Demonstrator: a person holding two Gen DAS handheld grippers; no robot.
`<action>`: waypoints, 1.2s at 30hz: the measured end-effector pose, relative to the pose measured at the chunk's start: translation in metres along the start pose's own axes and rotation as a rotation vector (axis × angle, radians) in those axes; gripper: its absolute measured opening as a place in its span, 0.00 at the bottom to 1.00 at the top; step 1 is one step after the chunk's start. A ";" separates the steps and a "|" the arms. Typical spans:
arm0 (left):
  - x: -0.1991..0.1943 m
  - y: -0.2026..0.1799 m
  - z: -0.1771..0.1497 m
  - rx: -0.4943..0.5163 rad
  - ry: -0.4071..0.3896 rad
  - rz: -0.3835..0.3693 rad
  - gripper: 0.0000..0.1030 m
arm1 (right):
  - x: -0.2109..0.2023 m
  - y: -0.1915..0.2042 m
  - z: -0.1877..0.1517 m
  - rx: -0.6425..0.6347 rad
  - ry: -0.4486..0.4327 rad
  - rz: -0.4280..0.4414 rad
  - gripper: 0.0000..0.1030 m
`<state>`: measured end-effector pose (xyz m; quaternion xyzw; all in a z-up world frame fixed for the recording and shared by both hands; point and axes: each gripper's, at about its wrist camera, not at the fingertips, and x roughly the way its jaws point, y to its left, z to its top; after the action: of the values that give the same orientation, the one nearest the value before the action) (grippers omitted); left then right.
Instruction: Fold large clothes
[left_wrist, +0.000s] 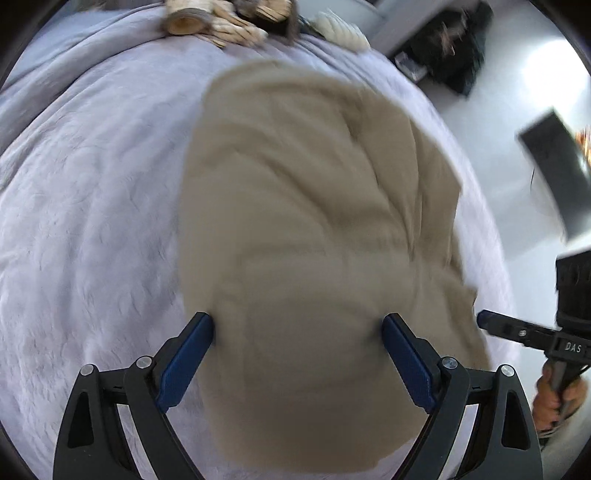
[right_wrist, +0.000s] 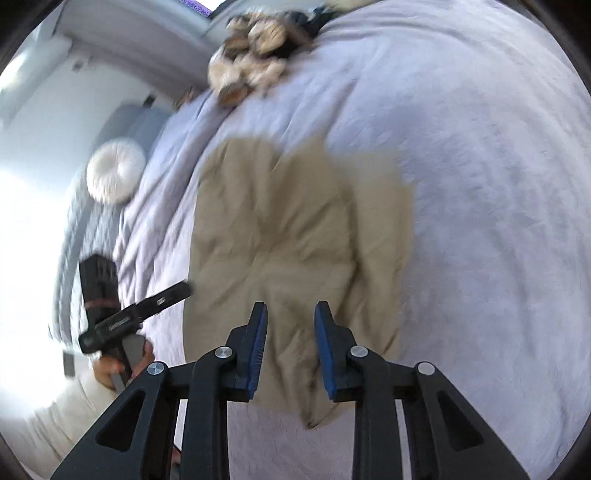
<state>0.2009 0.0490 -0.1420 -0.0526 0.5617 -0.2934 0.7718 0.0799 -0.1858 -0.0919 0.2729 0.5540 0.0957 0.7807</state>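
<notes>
A beige garment (left_wrist: 314, 236) lies rumpled and partly folded on a bed covered with a pale lavender blanket (left_wrist: 92, 206). Both views are blurred.

In the left wrist view the left tongs (left_wrist: 297, 334) stand wide apart, their blue pads on either side of the garment's near end; the cloth fills the gap between them, but the pads do not pinch it, and it is not clear whether they touch it. The garment stretches away ahead of these tongs, creased along its length. To the right of them, at the garment's right edge, the right tongs (left_wrist: 484, 318) reach in, held by a hand (left_wrist: 554, 400); whether they touch the cloth cannot be told from this view.

In the right wrist view the right tongs (right_wrist: 290, 314) are partly open, with a narrow gap between the blue pads, above the near end of the garment (right_wrist: 288, 236). Nothing is clamped between them. A narrow tail of cloth trails back below the gap towards the camera. To the left of these tongs the left tongs (right_wrist: 184, 290) point at the garment's left edge, gripped by the person's left hand (right_wrist: 118, 363).

Far ahead of both tongs, at the far end of the bed, sits a heap of tan and dark items (left_wrist: 225, 18), too blurred to name. A round white cushion (right_wrist: 115, 176) lies off to the left of the right tongs, beyond the blanket's edge.
</notes>
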 end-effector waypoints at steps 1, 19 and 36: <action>0.004 -0.007 -0.009 0.044 0.009 0.031 0.90 | 0.013 0.000 -0.008 -0.014 0.027 -0.052 0.20; 0.015 -0.037 -0.033 0.131 0.034 0.108 0.91 | -0.014 0.033 0.008 -0.025 -0.229 -0.170 0.19; 0.019 -0.043 -0.027 0.104 0.046 0.120 0.91 | 0.078 -0.054 0.067 0.236 -0.101 -0.225 0.15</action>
<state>0.1638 0.0109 -0.1499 0.0279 0.5654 -0.2764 0.7766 0.1623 -0.2169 -0.1678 0.3033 0.5483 -0.0720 0.7760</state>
